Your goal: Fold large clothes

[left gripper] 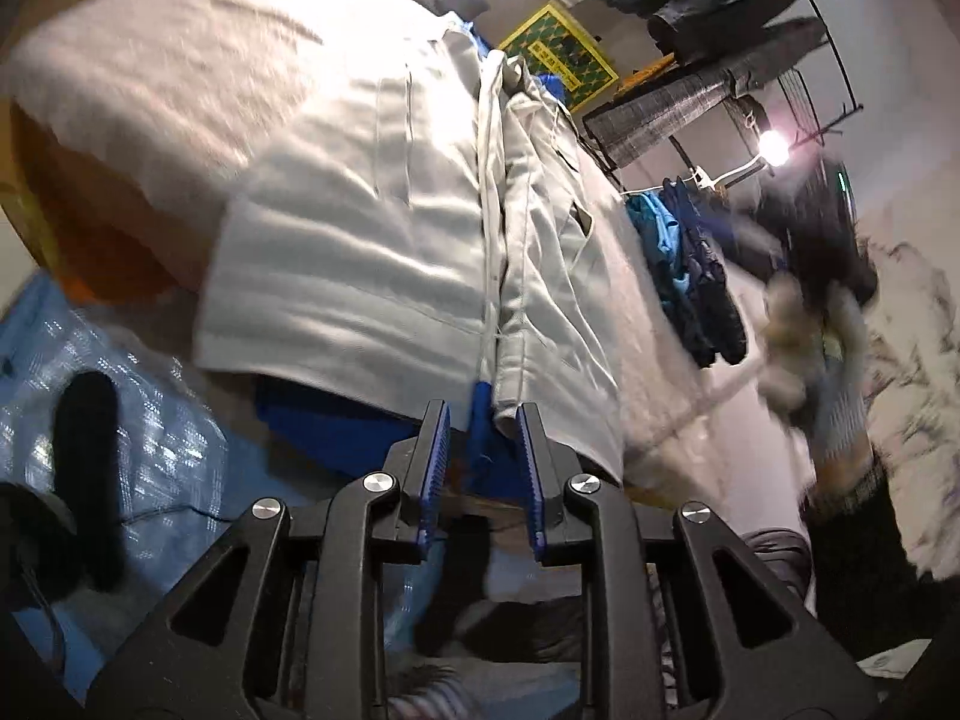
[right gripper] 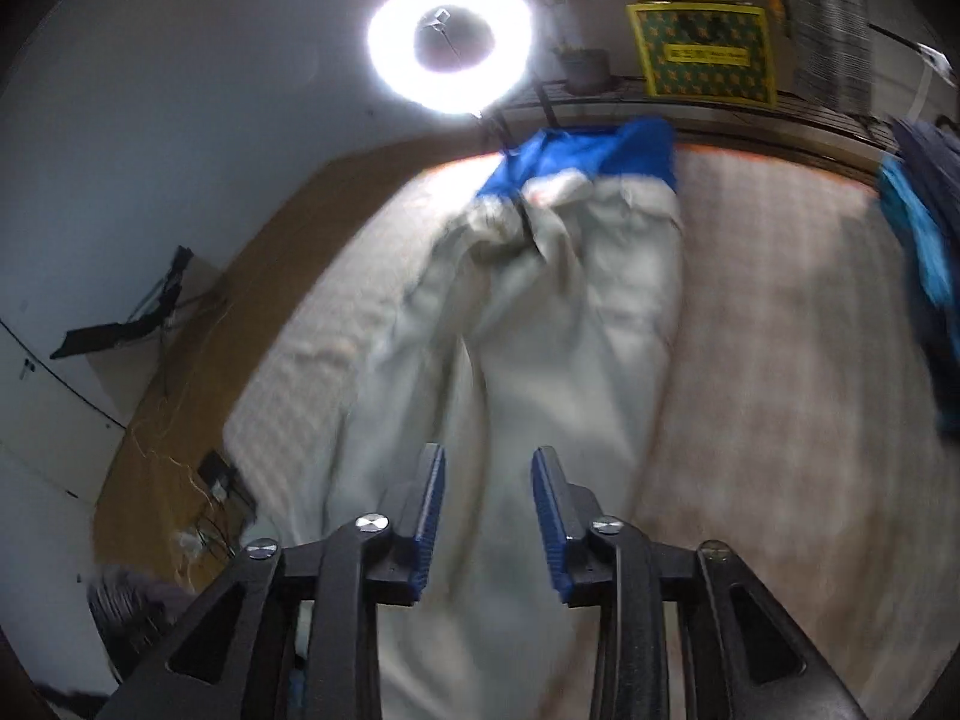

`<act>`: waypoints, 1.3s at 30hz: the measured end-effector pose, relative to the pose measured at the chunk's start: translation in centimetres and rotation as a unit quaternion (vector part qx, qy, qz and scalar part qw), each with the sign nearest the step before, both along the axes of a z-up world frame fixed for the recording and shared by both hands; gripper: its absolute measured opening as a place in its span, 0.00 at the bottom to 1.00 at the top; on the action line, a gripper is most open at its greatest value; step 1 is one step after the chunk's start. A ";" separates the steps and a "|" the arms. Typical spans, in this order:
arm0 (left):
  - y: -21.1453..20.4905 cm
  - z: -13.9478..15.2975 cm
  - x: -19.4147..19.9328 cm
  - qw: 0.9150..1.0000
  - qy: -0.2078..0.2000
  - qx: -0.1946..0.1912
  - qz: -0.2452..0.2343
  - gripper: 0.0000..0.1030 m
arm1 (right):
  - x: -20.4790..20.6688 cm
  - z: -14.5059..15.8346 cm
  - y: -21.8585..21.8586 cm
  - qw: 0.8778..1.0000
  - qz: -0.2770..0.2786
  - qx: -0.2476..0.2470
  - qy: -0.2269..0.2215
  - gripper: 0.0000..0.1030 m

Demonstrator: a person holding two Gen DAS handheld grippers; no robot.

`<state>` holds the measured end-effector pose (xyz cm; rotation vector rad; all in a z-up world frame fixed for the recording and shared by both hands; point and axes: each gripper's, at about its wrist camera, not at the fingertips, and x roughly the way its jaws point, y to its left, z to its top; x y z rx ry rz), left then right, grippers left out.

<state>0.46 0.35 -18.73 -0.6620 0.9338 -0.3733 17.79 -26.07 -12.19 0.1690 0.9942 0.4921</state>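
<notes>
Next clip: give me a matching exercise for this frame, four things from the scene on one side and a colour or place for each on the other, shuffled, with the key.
Things:
1. pale grey-white garment spread out flat
2. lining showing at the garment's far end
3. lit ring lamp
4. square patterned package on the shelf

Colours or places:
A. bright blue
B. yellow border around dark green
C. lying on the checked beige bed cover
D. on the far side of the bed, glowing white

Pairs: 1-C, 2-A, 3-D, 4-B
</notes>
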 end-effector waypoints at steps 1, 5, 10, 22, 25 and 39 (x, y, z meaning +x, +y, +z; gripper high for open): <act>-0.3 0.4 0.2 1.000 -0.005 0.008 -0.002 0.32 | -1.5 -0.6 -0.6 1.000 -0.001 -0.006 0.005 0.37; -1.1 2.6 2.6 0.999 -0.030 0.032 -0.017 0.40 | -4.8 -4.3 -1.9 0.999 -0.005 -0.021 0.045 0.47; -4.9 2.1 6.3 0.992 -0.008 0.094 -0.082 0.40 | -4.4 -7.3 -2.8 0.997 -0.014 -0.016 0.079 0.50; -5.5 -0.2 6.9 0.993 0.018 0.087 -0.083 0.07 | -2.0 -10.7 -1.3 0.991 0.000 0.054 0.123 0.12; -4.2 0.4 6.1 0.996 0.026 0.037 -0.071 0.06 | -2.8 -9.0 -0.9 0.995 -0.006 0.029 0.096 0.01; -5.8 -0.8 5.1 0.990 0.027 0.093 -0.102 0.07 | -4.8 -7.3 0.9 0.986 0.006 -0.167 0.010 0.31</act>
